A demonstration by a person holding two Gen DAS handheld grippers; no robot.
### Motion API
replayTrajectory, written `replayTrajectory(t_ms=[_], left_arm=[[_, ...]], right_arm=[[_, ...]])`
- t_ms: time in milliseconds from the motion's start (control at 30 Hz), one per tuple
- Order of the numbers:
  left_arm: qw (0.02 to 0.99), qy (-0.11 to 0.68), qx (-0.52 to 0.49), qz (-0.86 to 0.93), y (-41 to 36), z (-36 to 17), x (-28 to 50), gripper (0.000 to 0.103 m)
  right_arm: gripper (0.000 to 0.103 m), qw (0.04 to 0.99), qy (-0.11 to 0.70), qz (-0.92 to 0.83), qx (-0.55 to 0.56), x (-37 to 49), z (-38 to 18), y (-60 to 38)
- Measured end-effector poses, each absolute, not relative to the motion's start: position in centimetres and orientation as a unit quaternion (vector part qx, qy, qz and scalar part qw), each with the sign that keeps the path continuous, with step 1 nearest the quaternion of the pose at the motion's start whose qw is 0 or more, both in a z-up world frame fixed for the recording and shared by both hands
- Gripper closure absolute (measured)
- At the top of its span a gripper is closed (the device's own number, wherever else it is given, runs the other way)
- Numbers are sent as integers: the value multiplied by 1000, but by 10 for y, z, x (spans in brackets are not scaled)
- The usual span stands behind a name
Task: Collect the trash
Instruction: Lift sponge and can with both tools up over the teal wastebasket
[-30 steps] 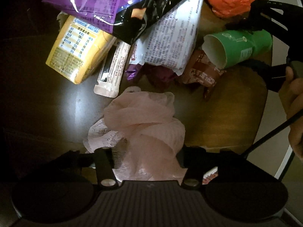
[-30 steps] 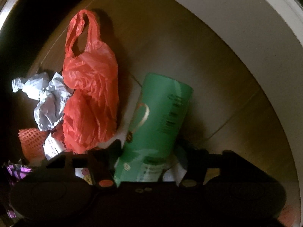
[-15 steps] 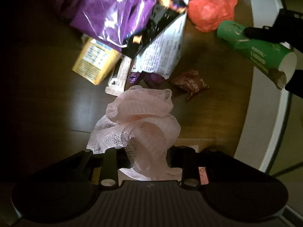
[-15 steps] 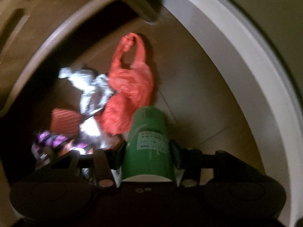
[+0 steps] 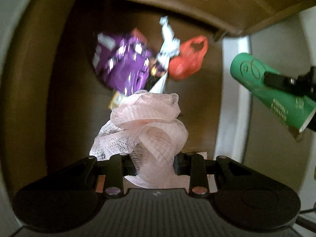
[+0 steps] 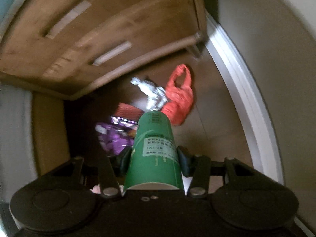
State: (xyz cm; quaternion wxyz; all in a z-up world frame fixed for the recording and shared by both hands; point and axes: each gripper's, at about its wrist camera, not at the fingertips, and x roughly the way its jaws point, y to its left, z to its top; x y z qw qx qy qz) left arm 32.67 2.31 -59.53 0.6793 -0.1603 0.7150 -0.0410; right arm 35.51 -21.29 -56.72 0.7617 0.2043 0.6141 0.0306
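Note:
My left gripper [image 5: 155, 166] is shut on a pale pink foam net [image 5: 146, 130], held high above the wooden floor [image 5: 65, 90]. In the right wrist view my right gripper [image 6: 154, 161] is shut on a green paper cup [image 6: 154, 154], its open rim toward the camera. The same cup [image 5: 270, 90] shows at the right of the left wrist view, clamped by a black finger [image 5: 280, 81]. Far below lie a purple snack bag [image 5: 124, 67], crumpled white paper [image 5: 167, 41] and a red plastic bag [image 5: 187, 59].
A brown wooden cabinet [image 6: 79, 39] with slot handles overhangs the litter at the top. A white skirting and wall [image 6: 246, 79] run along the right side. A red mesh piece [image 6: 128, 111] lies beside the purple bag [image 6: 112, 138].
Both grippers have risen well above the floor, carrying the pink net and the green cup. The litter pile now looks small and far. The cup rolled so its rim faces the right camera.

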Motion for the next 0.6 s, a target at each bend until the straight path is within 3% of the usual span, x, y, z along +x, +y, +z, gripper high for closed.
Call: replayTrajectory(t_ms=[600], left_arm=[[815, 559, -137, -71, 72, -269, 407, 73]], right_arm=[[54, 847, 493, 137, 148, 391, -244, -160]])
